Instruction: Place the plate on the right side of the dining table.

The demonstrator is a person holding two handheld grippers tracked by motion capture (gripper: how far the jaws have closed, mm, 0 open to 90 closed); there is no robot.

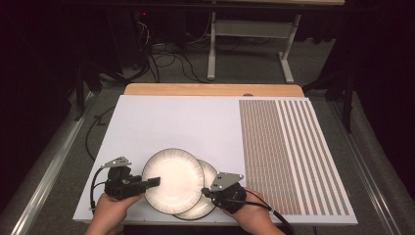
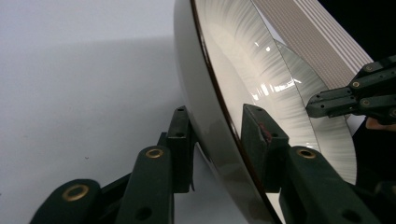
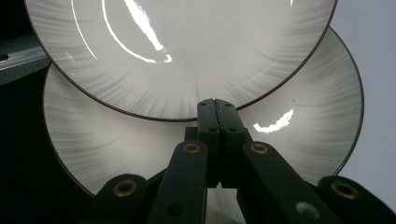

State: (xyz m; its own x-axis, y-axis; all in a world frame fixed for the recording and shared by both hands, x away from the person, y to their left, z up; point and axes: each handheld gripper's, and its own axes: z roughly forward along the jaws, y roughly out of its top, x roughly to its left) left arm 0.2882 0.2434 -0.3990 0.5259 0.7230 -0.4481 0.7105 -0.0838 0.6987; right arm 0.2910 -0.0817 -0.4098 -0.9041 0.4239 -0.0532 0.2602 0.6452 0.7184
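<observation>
Two pale plates with grey streaks and dark rims overlap at the near edge of the white board. The upper plate (image 1: 172, 178) (image 2: 243, 60) (image 3: 187, 56) lies partly on the lower plate (image 1: 195, 211) (image 2: 322, 135) (image 3: 303, 93). My left gripper (image 1: 155, 182) (image 2: 217, 126) comes in from the left, its jaws clamped on the upper plate's rim, one under and one over it. My right gripper (image 1: 204, 192) (image 3: 215, 103) (image 2: 313, 105) is shut with nothing in it, its tips over the lower plate, right at the upper plate's edge.
The white board (image 1: 171, 122) covers the table, with a field of brown stripes (image 1: 284, 152) on its right part. A wooden edge (image 1: 210, 89) shows behind it. Cables and a metal stand (image 1: 211, 49) are on the floor beyond.
</observation>
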